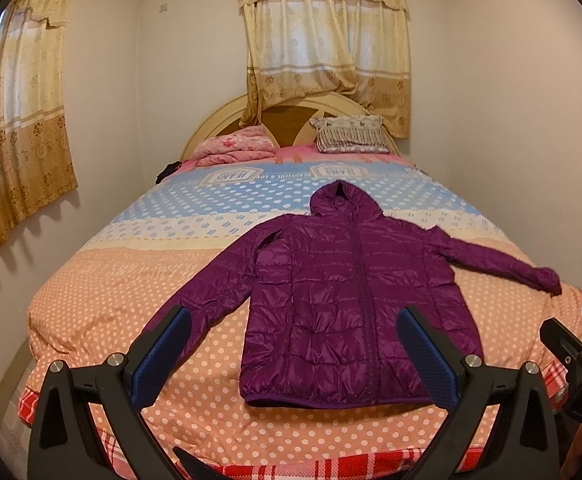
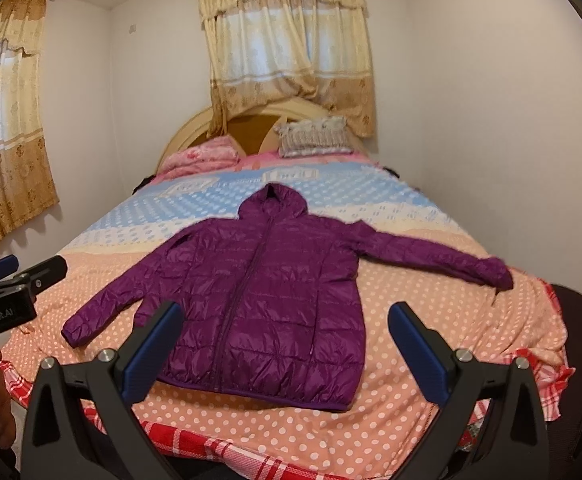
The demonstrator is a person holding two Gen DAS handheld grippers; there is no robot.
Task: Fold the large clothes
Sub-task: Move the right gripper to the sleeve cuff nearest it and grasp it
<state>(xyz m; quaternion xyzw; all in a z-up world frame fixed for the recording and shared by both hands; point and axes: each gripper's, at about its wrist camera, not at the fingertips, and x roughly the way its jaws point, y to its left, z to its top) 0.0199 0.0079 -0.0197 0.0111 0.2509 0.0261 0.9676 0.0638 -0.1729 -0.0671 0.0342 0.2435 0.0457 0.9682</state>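
Both grippers hover at the foot of the bed (image 1: pixel 103 280) — fingers spread, nothing held.
The left gripper (image 1: pixel 293 354) and right gripper (image 2: pixel 285 346) are above the purple jacket (image 1: pixel 331 300), which lies flat on the dotted cover, sleeves out.

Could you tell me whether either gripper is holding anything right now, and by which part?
Nothing is held: the left gripper and right gripper are open above the jacket.
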